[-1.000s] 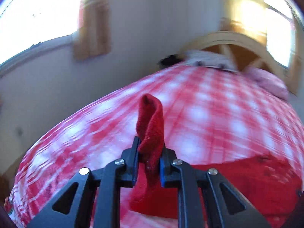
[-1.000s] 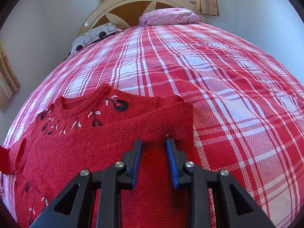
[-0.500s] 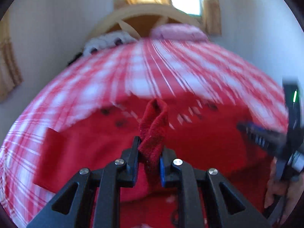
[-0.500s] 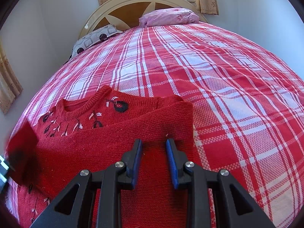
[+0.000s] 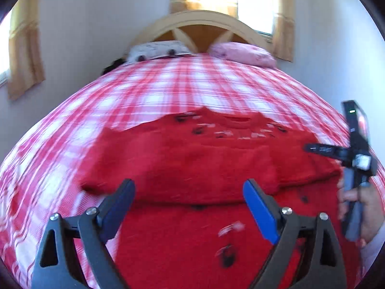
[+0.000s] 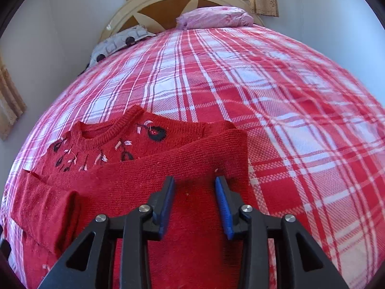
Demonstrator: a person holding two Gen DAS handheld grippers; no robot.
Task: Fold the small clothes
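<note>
A small red knit sweater (image 5: 192, 159) with dark embroidered flowers lies flat on the red and white plaid bedspread (image 5: 168, 89). Both sleeves are folded across its chest (image 6: 149, 175). My left gripper (image 5: 189, 187) hovers over the sweater's lower part. Its jaws are opening wide and nothing is between them. My right gripper (image 6: 195, 185) hangs just above the folded right sleeve, jaws opening slightly, with only knit cloth below them. The right gripper (image 5: 336, 151) also shows at the right edge of the left wrist view, held by a hand (image 5: 365, 207).
A pink pillow (image 6: 214, 18) and a grey patterned pillow (image 6: 120, 41) lie against the arched wooden headboard (image 6: 168, 4). Curtained windows sit behind and at the left. The bedspread stretches bare beyond and to the right of the sweater.
My left gripper let go of the red sleeve it was pinching, after swinging it over the sweater; the sleeve now lies across the chest. Right gripper's jaws widened a little.
</note>
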